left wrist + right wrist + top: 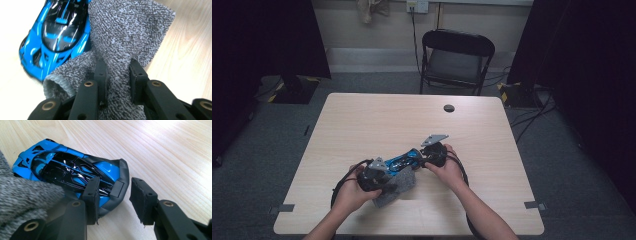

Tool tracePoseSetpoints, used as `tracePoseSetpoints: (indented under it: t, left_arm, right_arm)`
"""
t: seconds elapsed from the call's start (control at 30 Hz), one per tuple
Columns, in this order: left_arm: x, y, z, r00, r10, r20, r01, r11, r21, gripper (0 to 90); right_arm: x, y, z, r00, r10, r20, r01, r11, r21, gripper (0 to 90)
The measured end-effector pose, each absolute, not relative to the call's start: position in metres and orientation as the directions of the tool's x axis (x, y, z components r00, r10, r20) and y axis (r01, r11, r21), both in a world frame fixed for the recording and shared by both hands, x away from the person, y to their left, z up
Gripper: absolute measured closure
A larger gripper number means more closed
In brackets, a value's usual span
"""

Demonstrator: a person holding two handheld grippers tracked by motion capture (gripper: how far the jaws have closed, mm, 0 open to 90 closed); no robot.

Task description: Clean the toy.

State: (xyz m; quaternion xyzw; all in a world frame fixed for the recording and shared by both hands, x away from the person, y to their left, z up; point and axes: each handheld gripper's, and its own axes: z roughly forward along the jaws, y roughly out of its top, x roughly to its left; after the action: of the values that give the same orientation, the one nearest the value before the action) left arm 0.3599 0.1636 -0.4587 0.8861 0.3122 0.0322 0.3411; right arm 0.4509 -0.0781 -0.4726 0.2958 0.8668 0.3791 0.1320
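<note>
A blue and black toy car lies on the light wooden table, near the front middle. A grey knitted cloth lies against the car's near side. My left gripper is shut on a fold of that cloth, right beside the car's nose. My right gripper stands open at the car's tail. Its left finger overlaps the tail, while the right finger is off the car with bare wood showing between.
A small dark round hole sits in the tabletop toward the far side. Behind the table stands a black folding chair. Cables trail on the floor at the right. Both forearms come in from the front edge.
</note>
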Motion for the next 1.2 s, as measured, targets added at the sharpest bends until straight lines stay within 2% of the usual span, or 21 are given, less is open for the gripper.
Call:
tracePoseSetpoints:
  t: [1.0, 1.2]
  left_arm:
    - [0.332, 0.216, -0.458, 0.766, 0.618, -0.178, 0.58, -0.545, 0.606, 72.5]
    - [0.33, 0.217, -0.456, 0.769, 0.611, -0.186, 0.576, -0.536, 0.617, 72.5]
  right_arm:
    - [0.45, -0.078, -0.473, -0.791, 0.612, -0.02, 0.399, 0.54, 0.741, 59.4]
    - [0.448, -0.078, -0.473, -0.786, 0.617, -0.037, 0.389, 0.54, 0.746, 58.4]
